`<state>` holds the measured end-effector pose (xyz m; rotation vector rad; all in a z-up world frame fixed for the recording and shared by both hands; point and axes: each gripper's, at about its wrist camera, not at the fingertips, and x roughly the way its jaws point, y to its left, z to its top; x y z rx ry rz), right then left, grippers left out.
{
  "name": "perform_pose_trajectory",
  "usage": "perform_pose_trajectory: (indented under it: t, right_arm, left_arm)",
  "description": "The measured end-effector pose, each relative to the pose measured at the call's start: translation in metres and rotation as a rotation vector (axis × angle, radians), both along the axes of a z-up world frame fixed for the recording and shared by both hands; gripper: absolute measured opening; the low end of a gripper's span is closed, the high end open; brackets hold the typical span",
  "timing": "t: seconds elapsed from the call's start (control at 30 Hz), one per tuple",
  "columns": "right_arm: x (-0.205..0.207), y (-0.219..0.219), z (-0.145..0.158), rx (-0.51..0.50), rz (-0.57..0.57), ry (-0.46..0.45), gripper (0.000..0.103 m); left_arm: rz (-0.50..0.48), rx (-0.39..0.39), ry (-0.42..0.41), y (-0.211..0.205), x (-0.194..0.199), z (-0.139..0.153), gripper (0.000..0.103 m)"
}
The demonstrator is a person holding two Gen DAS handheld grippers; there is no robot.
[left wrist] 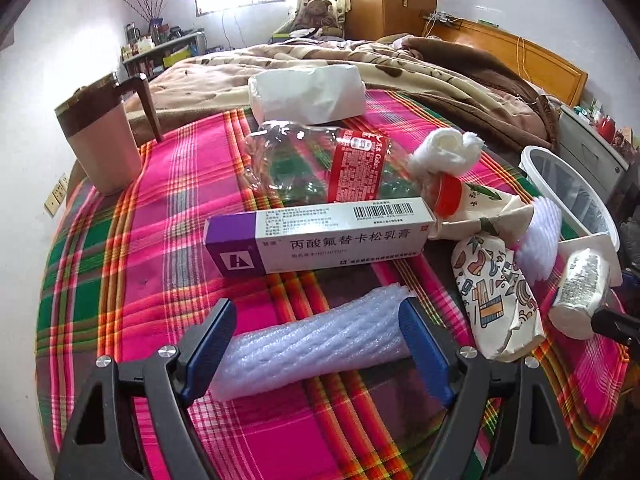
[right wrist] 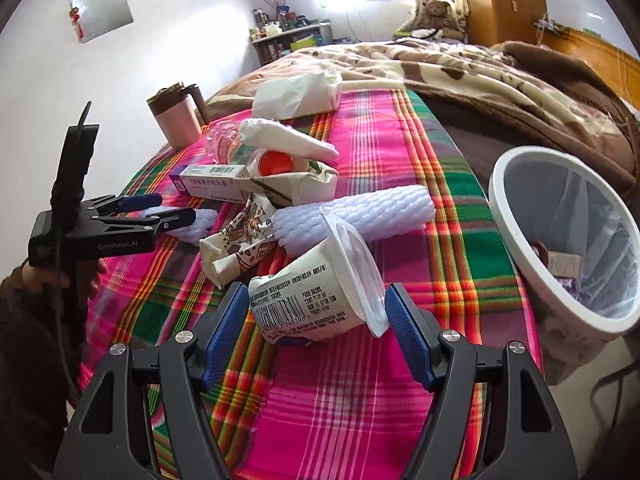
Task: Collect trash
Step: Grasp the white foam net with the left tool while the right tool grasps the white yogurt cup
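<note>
Looking along both hand-held tools, we see litter strewn over a pink, green and orange plaid cloth on a bed. Our left gripper has its blue-padded jaws spread apart, and a translucent white roll of bubble wrap lies between them, its long axis running across from one pad to the other; the pads appear to sit at the roll's two ends, and we cannot tell whether they press on it yet. Just beyond that roll lies a purple and white cardboard medicine box, then a crushed clear plastic bottle with a red label. Our right gripper is likewise spread wide, with a crumpled white plastic yoghurt cup lying on its side directly ahead between the fingers, untouched so far as we can see, its clear lid end tilted toward the right-hand pad. To the right of this gripper and a little beyond it stands a white round bin lined with a clear bag, already holding a few scraps. We judge the right hand nearer the bin, so the cup has the shorter trip, while the roll must cross the whole cloth.
</note>
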<state>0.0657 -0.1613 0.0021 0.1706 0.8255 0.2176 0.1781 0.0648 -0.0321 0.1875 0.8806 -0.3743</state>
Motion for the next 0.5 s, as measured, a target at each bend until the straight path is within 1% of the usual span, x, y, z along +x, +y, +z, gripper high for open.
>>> perform_pose_trajectory:
  t: [0.07, 0.17, 0.27, 0.37, 0.43, 0.5]
  right_arm:
    - [-0.001, 0.0, 0.001, 0.001, 0.007, -0.002, 0.072]
    - [-0.003, 0.003, 0.002, -0.029, 0.044, -0.015, 0.072]
    - [-0.004, 0.004, 0.002, -0.035, 0.061, -0.019, 0.072]
    - [-0.005, 0.005, 0.001, -0.038, 0.073, -0.018, 0.072]
    - [-0.005, 0.003, 0.001, -0.031, 0.071, -0.019, 0.072]
    - [-0.005, 0.002, 0.0, -0.02, 0.069, -0.018, 0.072]
  left_arm:
    - [-0.025, -0.007, 0.013, -0.002, -0.004, -0.001, 0.085]
    - [-0.067, -0.022, 0.047, -0.004, -0.01, -0.005, 0.085]
    - [-0.093, -0.001, 0.054, -0.009, -0.017, -0.009, 0.085]
    - [-0.116, 0.045, 0.07, -0.017, -0.023, -0.014, 0.085]
    - [-0.112, 0.048, 0.062, -0.019, -0.029, -0.014, 0.084]
    - [-0.099, 0.032, 0.061, -0.019, -0.03, -0.01, 0.084]
